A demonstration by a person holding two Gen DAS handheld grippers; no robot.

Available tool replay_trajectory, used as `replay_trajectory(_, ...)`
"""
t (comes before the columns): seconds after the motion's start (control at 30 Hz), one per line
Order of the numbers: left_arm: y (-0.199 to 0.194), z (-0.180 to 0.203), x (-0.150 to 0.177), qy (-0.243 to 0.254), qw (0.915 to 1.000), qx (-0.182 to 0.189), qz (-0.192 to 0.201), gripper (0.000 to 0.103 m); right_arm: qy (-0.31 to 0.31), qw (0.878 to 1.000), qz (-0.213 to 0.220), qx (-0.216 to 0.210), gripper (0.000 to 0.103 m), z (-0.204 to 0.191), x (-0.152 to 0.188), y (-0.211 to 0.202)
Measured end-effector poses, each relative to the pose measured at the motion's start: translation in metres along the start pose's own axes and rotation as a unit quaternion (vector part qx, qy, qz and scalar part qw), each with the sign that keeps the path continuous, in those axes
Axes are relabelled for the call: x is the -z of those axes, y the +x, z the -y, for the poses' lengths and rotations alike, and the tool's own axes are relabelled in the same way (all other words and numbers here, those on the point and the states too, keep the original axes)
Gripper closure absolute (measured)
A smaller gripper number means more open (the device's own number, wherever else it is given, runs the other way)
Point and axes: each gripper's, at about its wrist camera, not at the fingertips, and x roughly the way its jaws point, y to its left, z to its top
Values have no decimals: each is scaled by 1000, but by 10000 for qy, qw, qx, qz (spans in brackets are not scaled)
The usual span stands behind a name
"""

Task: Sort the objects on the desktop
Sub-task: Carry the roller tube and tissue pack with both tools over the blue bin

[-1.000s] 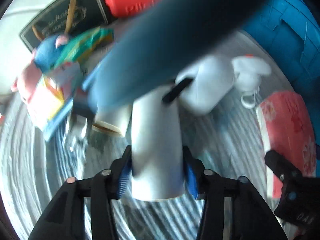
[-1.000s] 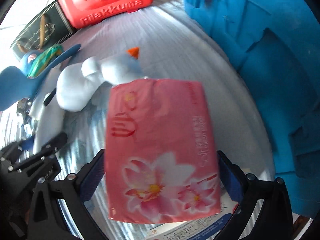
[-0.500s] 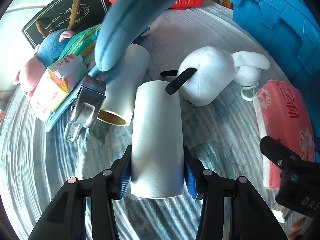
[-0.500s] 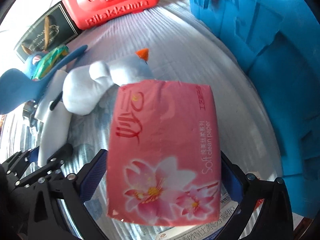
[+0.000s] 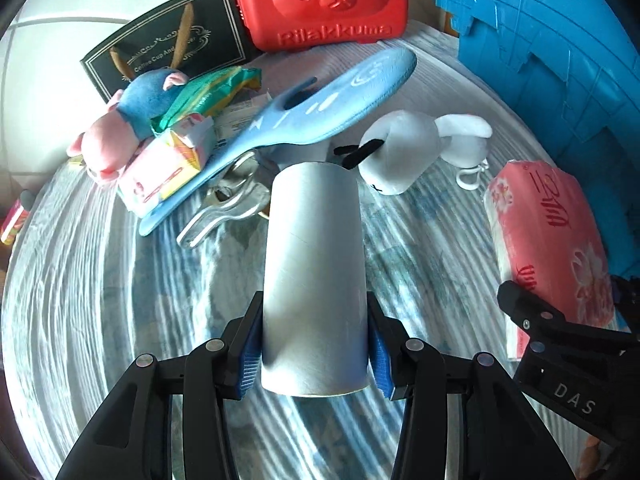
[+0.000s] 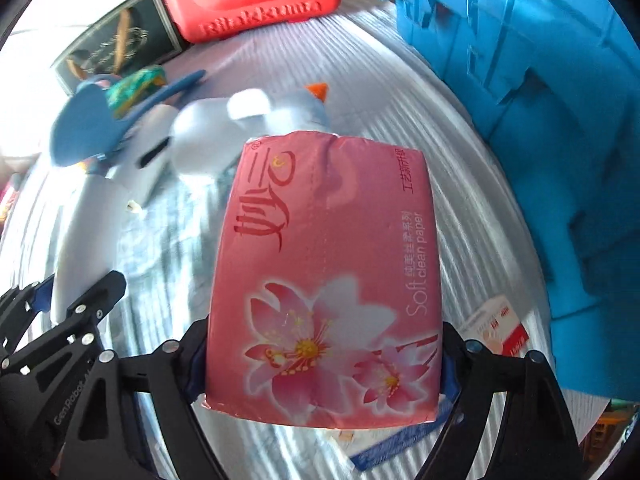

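Tissue pack [image 6: 326, 280] and paper roll [image 5: 314, 280] are the two things in play right now. Left gripper [image 5: 314, 354] has its blue pads pressed on both sides of the white roll near its bottom end, and the roll stands up between the fingers over the striped cloth [image 5: 100, 280]. Right gripper [image 6: 322, 364] has just been closing its jaws, and the pink flowered tissue pack sits between them with a pad tight against each side — so it's gripped. From the left camera you can see that same pack off to the right, near the blue crate [image 5: 560, 60].

Rest of the pile sits at the far side of the cloth: a white plush toy [image 5: 400, 152] just past the roll, a blue hairbrush [image 5: 320, 108] lying across the clutter, a shiny metal clip thing [image 5: 228, 208] under its near end, a small pink carton [image 5: 164, 172] to the left, and a blue-and-pink plush [image 5: 132, 120] with a green packet [image 5: 208, 92] leaning on it. Further back there's a black box [image 5: 168, 44] and a red bear-face case [image 5: 328, 0]. In the right camera a little red-and-white box [image 6: 496, 328] lies on the cloth near the crate — the far stuff is blurry in that view.
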Motion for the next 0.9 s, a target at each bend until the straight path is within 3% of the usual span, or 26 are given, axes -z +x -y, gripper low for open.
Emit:
replay_trajectory(0.37, -65, -13, 15, -557, 9965, -321, 530, 58, -633, 9954, 604, -403, 19, -28, 13, -68)
replay_trajectory(0.67, -128, -34, 42, -1268, 9843, -828, 911, 58, -1463, 9778, 1280, -783, 19, -46, 15, -133)
replay_trajectory(0.9, -180, -34, 51, -1344, 9766, -798, 1478, 58, -1560, 9664, 1912, -718, 19, -48, 26, -197)
